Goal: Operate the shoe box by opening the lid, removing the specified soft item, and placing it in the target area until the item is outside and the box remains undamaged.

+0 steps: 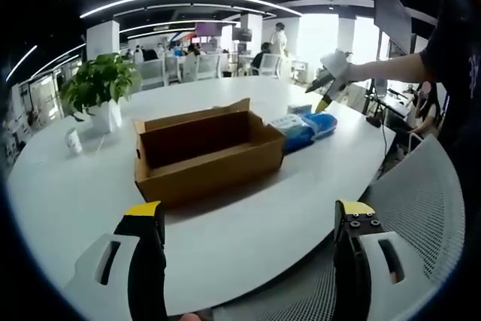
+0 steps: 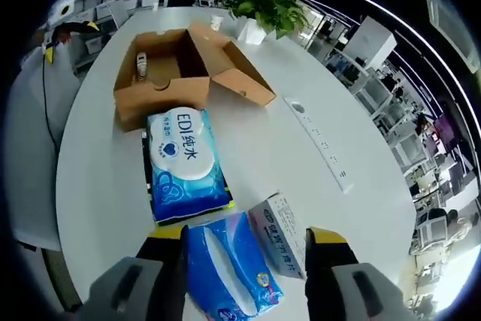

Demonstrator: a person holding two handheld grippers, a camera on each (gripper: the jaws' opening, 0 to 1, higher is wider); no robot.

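My right gripper (image 2: 244, 249), jaws apart, hovers over the tissue pack (image 2: 229, 268) lying outside the open shoe box (image 2: 176, 73). It looks soft and light; I'd pinch mid-body. My left gripper (image 1: 252, 223) is also spread.

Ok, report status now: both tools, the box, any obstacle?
Left tool open, empty. Right tool open above tissue pack. Shoe box open. Wipes pack beside box.

open shoe box (image 2: 174, 73) on table (image 2: 301, 178), wipes pack (image 2: 184, 163) just beside it, tissue pack (image 2: 229, 272) beyond, plant (image 1: 98, 88) behind box
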